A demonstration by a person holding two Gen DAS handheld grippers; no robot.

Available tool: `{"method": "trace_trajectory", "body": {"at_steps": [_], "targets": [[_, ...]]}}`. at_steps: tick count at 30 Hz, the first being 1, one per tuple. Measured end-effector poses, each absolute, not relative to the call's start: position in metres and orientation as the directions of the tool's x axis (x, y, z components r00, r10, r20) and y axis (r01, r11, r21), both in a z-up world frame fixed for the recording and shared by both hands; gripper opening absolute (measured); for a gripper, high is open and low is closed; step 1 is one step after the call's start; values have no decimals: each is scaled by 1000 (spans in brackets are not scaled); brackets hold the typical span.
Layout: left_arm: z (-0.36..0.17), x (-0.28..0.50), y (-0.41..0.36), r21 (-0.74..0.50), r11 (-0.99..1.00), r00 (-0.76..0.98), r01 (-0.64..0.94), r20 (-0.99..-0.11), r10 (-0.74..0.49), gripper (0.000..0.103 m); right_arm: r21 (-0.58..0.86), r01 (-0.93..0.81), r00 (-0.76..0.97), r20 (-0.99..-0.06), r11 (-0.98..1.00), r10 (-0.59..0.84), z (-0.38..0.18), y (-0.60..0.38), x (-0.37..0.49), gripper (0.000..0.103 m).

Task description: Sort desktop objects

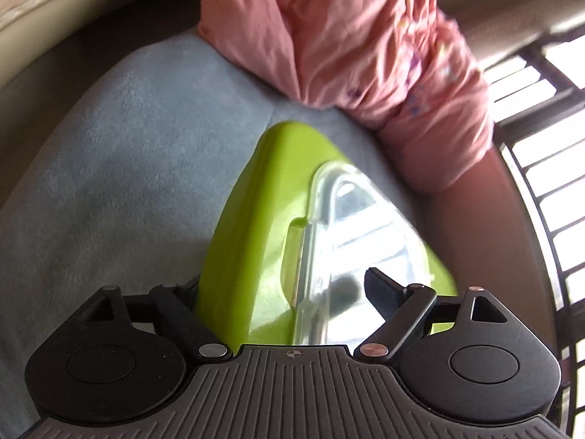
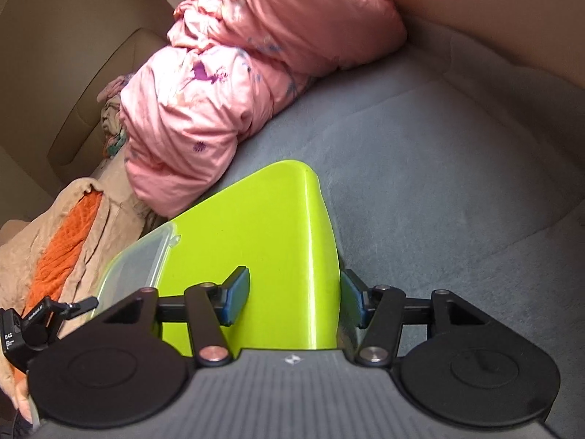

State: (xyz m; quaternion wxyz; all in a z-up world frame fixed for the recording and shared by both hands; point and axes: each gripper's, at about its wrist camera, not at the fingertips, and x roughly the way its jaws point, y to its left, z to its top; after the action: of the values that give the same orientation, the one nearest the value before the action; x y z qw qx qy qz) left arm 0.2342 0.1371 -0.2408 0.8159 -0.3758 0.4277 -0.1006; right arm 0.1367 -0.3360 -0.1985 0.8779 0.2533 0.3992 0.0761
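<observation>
Both the left tool [image 1: 281, 292] and right tool [image 2: 294, 298] are clamped on the green box [image 2: 263, 241], pink quilt [image 2: 234, 73] at 12 o'clock.

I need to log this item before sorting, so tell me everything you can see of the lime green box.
The lime green box looks like smooth glossy plastic with rounded corners and a clear lid on one face. It is held above the grey blanket, both grippers closed on it: the left gripper across the lidded end, the right gripper on its edge.
</observation>
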Motion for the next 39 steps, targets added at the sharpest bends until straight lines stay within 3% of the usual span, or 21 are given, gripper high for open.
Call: {"method": "trace_trajectory", "body": {"at_steps": [4,9,11,13,20,22,24,27,30,34,36,39], "targets": [[-236,240,123,-687,720,606,-102,-617,-502,88,440,91,667,-693,894,273,-203,-338,142,52],[-238,226,139,-724,676,624,-134,-592,-510,94,476,128,660,-696,870,283,-205,-347,139,55],[-237,214,155,-745,643,658,-179,-576,-484,96,504,169,657,-698,847,284,-208,-352,135,75],[-236,202,171,-750,617,694,-239,-576,-432,98,531,210,655,-700,821,285,-210,-356,132,86],[-234,163,181,-691,620,685,-371,-655,-320,99,520,352,701,-697,778,149,-206,-361,99,93],[-226,137,169,-660,654,677,-369,-673,-297,99,490,380,737,-673,784,63,-197,-357,78,93],[-212,108,155,-661,679,671,-318,-663,-331,101,476,396,768,-640,785,0,-185,-351,51,99],[-186,78,127,-624,745,601,-237,-696,-392,103,593,276,787,-591,757,176,-175,-345,3,103],[-146,55,90,-519,844,541,-135,-752,-376,103,628,243,622,-686,739,379,-172,-335,-9,103],[-86,35,50,-438,899,481,14,-785,-390,103,583,126,647,-661,803,379,-123,-317,-31,103],[-58,38,39,-427,902,363,57,-833,-417,103,531,79,631,-682,844,370,-92,-307,-29,103],[-7,31,37,-392,920,382,13,-848,-366,103,454,30,577,-736,890,355,-43,-293,-18,103]]}}
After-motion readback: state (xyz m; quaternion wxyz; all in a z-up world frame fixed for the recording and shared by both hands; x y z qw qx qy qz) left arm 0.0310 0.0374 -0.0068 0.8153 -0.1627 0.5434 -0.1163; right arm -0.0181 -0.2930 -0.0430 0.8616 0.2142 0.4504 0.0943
